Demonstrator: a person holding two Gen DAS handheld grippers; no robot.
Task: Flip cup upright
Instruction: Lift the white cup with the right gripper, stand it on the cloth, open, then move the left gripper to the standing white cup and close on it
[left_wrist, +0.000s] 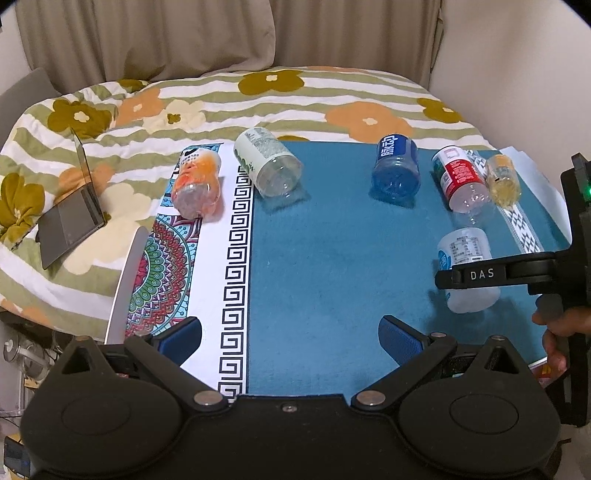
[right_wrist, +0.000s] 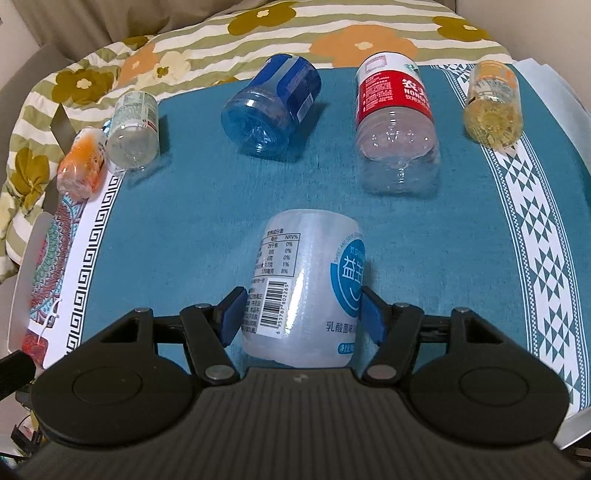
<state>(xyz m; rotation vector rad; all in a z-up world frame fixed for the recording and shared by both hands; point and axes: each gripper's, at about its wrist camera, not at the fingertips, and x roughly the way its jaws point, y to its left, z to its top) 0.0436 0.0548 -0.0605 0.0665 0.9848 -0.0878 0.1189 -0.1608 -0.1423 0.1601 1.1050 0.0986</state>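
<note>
Teal cloth (right_wrist: 184, 229) covers the desk, with a flowered bedspread (left_wrist: 221, 107) behind it. I have the right gripper (right_wrist: 301, 315) clenched on the white cup (right_wrist: 306, 280), a cut-off bottle with a blue-circled label, its blue fingers (right_wrist: 233, 314) pressing both sides low on the body. From the left wrist view the cup looks tilted or just off the cloth, the right-hand tool's arm crossing it. My left gripper (left_wrist: 290, 338) hangs released over bare cloth, holding nothing. Farther back lie the blue cup (right_wrist: 271, 110), red-labelled cup (right_wrist: 397, 118), yellow cup (right_wrist: 493, 103), clear cup (right_wrist: 133, 129) and orange cup (right_wrist: 81, 166). To finish well, I judge, rotate slowly, set the base flat, then release.
</note>
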